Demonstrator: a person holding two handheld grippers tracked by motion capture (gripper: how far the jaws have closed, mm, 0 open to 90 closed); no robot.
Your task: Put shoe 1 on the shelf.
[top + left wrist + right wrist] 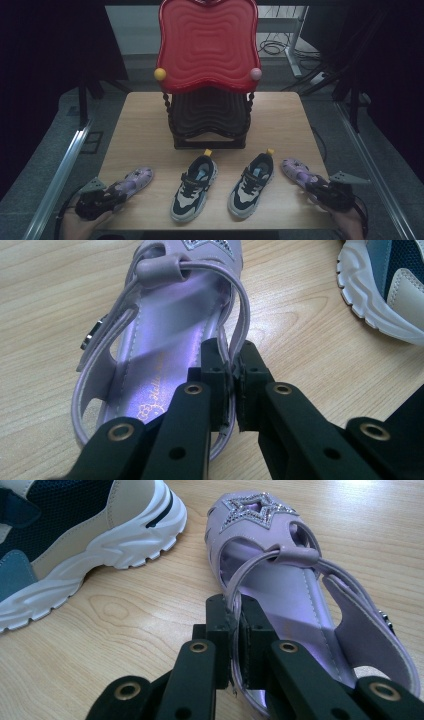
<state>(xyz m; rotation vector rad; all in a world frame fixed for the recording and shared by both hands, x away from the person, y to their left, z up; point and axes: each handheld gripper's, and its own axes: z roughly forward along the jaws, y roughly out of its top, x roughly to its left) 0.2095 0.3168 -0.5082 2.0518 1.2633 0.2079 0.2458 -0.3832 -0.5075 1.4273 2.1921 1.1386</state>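
Purple sandals [134, 181] [296, 171] near the tabletop's front corners look light and floppy; both grippers [231, 382] [235, 630] pinch their side straps.

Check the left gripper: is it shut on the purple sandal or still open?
Shut on it. The left gripper has its jaws pressed together on the side strap of the left purple sandal, which rests sole-down on the table.

Bare table [145, 125] lies open left and right of the red-and-black rack [209, 75], which blocks the centre rear. Two sneakers [194, 187] [251, 185] occupy the front middle, with narrow wood gaps between them and the outer purple sandals [134, 181] [300, 172].
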